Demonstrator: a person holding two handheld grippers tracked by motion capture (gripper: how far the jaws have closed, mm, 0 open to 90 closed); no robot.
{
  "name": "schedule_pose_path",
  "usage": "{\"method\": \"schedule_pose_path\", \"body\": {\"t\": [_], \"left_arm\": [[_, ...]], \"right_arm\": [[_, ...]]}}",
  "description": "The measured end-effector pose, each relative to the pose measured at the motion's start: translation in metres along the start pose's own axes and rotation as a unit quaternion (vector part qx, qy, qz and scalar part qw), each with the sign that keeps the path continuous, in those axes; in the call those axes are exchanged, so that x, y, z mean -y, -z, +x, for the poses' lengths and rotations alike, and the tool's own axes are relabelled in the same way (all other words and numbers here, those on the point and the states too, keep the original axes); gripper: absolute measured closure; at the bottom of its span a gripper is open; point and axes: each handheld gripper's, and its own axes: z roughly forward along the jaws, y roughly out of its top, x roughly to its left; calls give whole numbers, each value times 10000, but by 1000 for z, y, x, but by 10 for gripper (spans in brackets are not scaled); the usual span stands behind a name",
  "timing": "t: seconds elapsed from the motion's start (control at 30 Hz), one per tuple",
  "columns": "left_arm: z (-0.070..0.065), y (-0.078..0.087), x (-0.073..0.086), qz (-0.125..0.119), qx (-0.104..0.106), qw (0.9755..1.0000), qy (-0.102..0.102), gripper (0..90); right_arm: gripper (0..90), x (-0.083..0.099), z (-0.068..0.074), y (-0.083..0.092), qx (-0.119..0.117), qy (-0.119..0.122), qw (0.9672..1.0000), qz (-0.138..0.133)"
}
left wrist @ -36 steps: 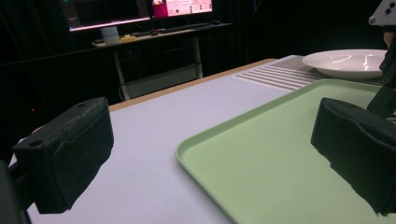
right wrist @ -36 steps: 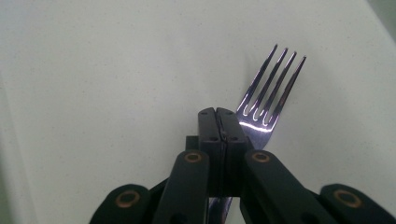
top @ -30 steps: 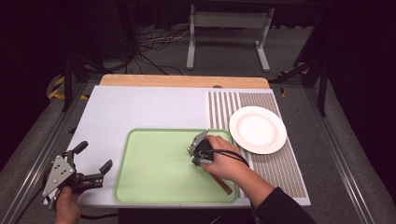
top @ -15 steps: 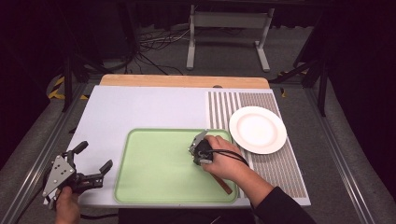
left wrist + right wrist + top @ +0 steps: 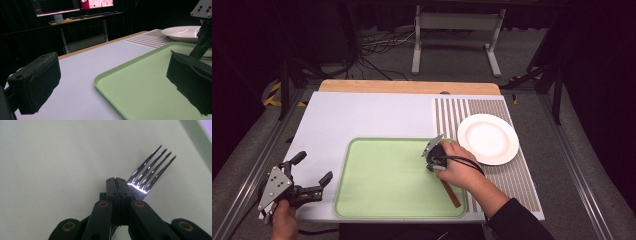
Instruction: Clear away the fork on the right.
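Green tray (image 5: 377, 185) carries the right gripper (image 5: 116, 181) near its right edge, clamped on a fork (image 5: 150, 171); left gripper (image 5: 314, 175) gapes wide just left of the tray.

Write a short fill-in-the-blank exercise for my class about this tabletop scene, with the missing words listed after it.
1. The right gripper is shut on a ____.
2. The fork is held above the ____ tray.
3. The left gripper has its jaws ____.
4. The white plate lies on the ____ mat.

Missing words: fork; green; open; striped
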Motion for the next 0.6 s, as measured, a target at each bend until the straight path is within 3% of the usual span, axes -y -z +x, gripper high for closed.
{"method": "schedule_pose_path", "body": {"t": [0.6], "left_arm": [[0,0,0,3,-5,10000,-8,0]], "right_arm": [[900,14,-18,7,230,-278,9993,92]]}}
